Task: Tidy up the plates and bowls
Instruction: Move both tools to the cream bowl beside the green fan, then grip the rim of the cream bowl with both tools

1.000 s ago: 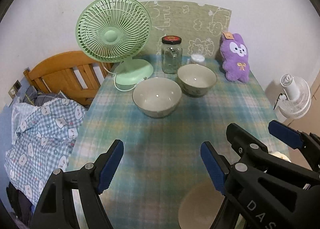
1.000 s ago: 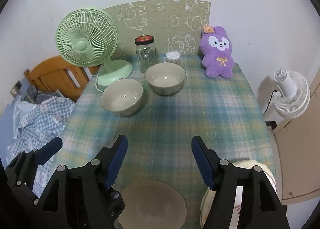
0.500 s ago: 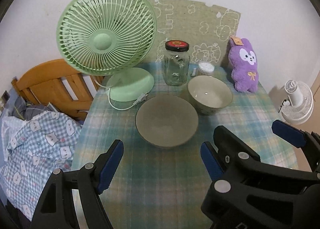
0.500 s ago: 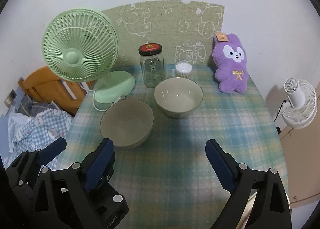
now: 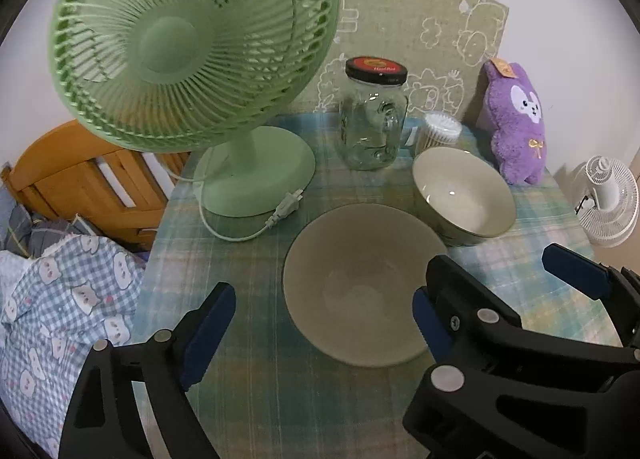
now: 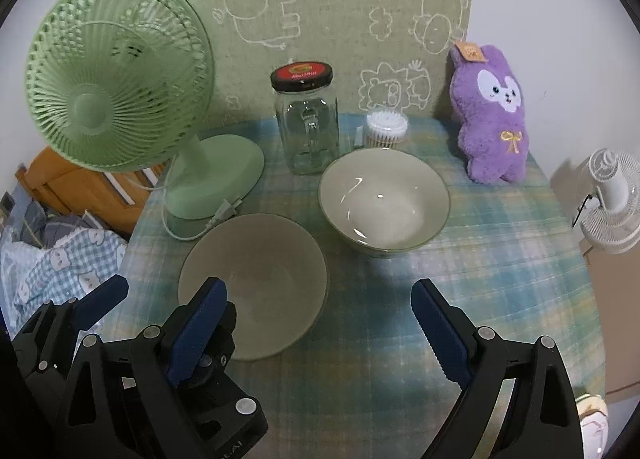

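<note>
as both grippers lean down over the plaid worktop [image 6: 500, 259], the matte bowl [image 5: 360, 283] lies straight ahead of the left gripper [image 5: 320, 315], framed in the gap between its blue-padded fingers [image 5: 208, 323], which are opening and press on nothing. the glossy bowl [image 6: 384, 203] stands just beyond it and to the right, the two rims close but seemingly apart, with a glass jar [image 6: 306, 119] and a green fan [image 6: 116, 75] behind them. the right gripper [image 6: 316, 327], its fingers [image 6: 438, 333] spread wide and empty, faces the bare cloth between the bowls, with the glossy bowl farther ahead and slightly right of its line. both bowls are round and upright, so no long axis governs the grasp; a rim pinch looks the likely way in. on this showing the left hand is nearer the matte bowl and the right better placed for the glossy one, if nesting them is the aim. no plates can be made out here.
</note>
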Demonstrator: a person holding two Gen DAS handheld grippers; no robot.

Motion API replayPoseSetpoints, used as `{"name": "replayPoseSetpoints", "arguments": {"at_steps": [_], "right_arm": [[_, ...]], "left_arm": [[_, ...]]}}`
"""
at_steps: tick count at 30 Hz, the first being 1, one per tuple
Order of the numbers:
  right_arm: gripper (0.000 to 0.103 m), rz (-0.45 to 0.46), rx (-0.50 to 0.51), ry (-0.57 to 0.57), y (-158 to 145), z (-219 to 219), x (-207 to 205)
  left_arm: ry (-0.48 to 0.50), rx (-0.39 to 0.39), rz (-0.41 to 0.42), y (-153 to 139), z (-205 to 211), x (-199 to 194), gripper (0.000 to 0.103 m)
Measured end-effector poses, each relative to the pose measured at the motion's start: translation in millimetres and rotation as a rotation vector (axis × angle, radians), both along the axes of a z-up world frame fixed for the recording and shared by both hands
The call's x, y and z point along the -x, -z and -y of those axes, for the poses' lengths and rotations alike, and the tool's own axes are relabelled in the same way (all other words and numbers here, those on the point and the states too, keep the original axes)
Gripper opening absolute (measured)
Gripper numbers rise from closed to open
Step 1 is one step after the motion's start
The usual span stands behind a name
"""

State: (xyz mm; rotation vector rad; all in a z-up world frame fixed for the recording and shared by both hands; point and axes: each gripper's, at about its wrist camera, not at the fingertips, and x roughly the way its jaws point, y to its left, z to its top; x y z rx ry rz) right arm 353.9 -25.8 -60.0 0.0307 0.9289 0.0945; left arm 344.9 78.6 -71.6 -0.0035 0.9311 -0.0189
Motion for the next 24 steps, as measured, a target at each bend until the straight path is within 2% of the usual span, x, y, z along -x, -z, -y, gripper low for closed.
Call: {"name": "replayPoseSetpoints", "arguments": {"at_steps": [5, 6, 8, 10, 12, 14, 15, 16, 17, 18, 19, 21, 23, 24], "right_arm": [[0.092, -0.04, 0.013, 0.005, 17, -4, -14], [0.087, -0.051, 0.005, 0.004, 21, -5, -17], [0.084, -0.059, -0.001, 0.01, 26, -6, -21], [0.073, -0.069, -0.002, 0.011, 31, -8, -25], [0.065, -0.086, -0.012, 0.011, 36, -11, -30], [0.062, -0.094, -0.019, 0.007, 39, -12, -34], [0.06, -0.094, -0.019, 0.006, 41, -13, -35], [0.051, -0.094, -0.008, 0.009, 42, -15, -37], [0.045, -0.098, 0.008, 0.011, 43, -16, -38], [0.039, -0.112, 0.018, 0.016, 47, -17, -40], [0.038, -0.12, 0.012, 0.019, 49, -17, -41], [0.034, -0.127, 0.01, 0.022, 51, -16, -42], [0.03, -0.123, 0.027, 0.027, 51, -16, -42], [0.03, -0.122, 0.026, 0.027, 51, -16, -42]], "left_arm": [[0.011, 0.016, -0.043, 19, -4, -15, 0.096], [0.013, 0.022, -0.052, 22, -4, -17, 0.097], [0.018, 0.031, -0.069, 28, -6, -22, 0.097], [0.017, 0.022, -0.083, 34, -7, -27, 0.097], [0.022, 0.027, -0.099, 38, -8, -31, 0.097], [0.027, 0.037, -0.109, 42, -9, -36, 0.097], [0.03, 0.043, -0.111, 44, -10, -37, 0.094], [0.028, 0.037, -0.112, 45, -10, -39, 0.089], [0.023, 0.023, -0.108, 47, -10, -39, 0.077], [0.017, 0.0, -0.105, 48, -10, -39, 0.072], [0.018, 0.001, -0.119, 49, -10, -40, 0.069], [0.027, 0.019, -0.129, 52, -10, -41, 0.052], [0.028, 0.023, -0.12, 51, -11, -40, 0.042], [0.03, 0.026, -0.117, 50, -11, -40, 0.041]]}}
